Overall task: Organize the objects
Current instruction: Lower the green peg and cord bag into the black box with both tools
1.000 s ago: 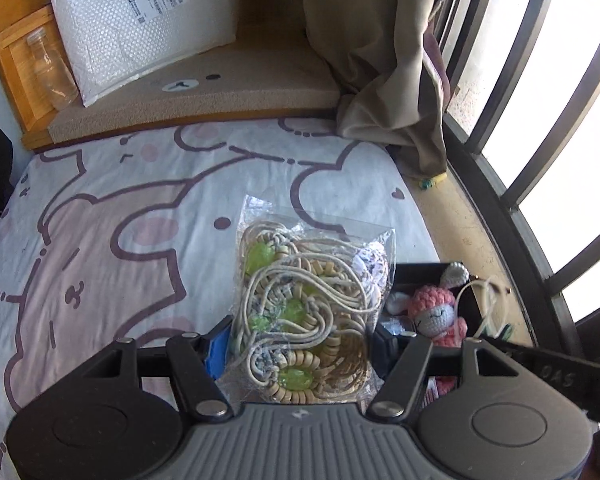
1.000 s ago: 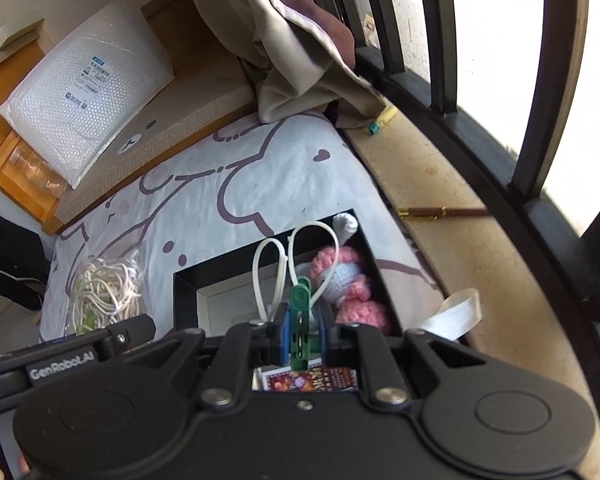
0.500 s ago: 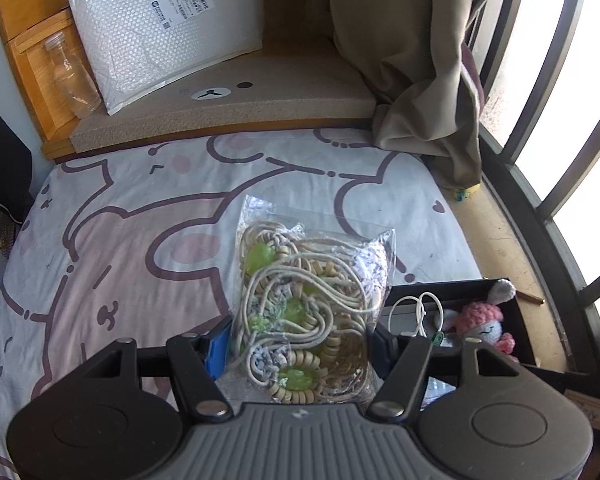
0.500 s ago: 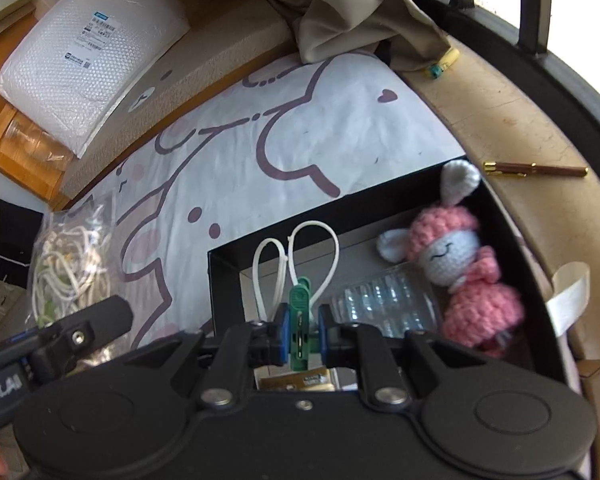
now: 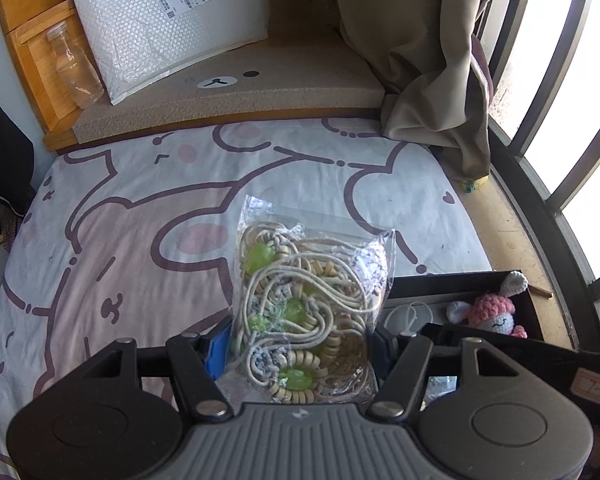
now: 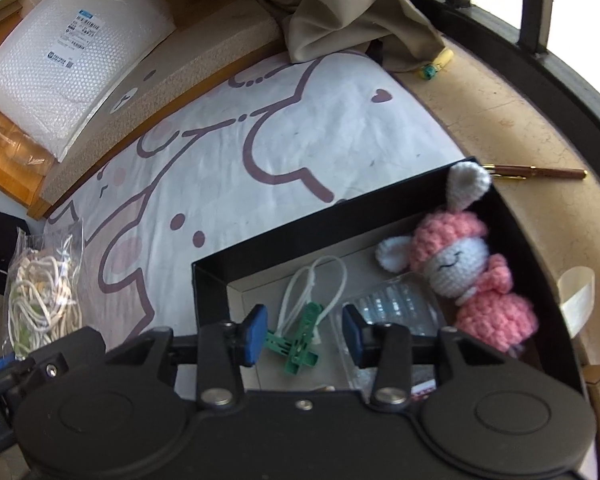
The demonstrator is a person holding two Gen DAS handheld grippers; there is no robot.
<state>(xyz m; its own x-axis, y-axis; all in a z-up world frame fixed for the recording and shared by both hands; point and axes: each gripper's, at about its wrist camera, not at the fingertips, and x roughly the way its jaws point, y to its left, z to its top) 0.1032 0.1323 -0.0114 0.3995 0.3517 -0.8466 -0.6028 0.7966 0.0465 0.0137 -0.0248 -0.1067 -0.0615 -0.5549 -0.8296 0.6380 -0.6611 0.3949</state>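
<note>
My left gripper (image 5: 298, 344) is shut on a clear bag of beaded cord (image 5: 308, 304), holding it above the bed sheet; the bag also shows in the right wrist view (image 6: 40, 296). My right gripper (image 6: 304, 332) is open over a black box (image 6: 260, 248). A green clip with a white cord loop (image 6: 300, 336) lies on the box floor between the fingers. A pink crochet doll (image 6: 472, 276) and a clear plastic piece (image 6: 392, 304) lie in the box too. The box (image 5: 440, 280) and doll (image 5: 492, 312) show at the right of the left wrist view.
The bed sheet (image 5: 180, 220) has a pink bear print. A bubble mailer (image 5: 168, 20) and a glass jar (image 5: 76, 68) stand at the far end. A beige curtain (image 5: 428, 60) and window bars (image 5: 572, 120) are on the right. A brown pen (image 6: 540, 172) lies on the sill.
My right gripper has opened and let go of the green clip, which now lies in the box. My left gripper still holds the bag and has shifted a little.
</note>
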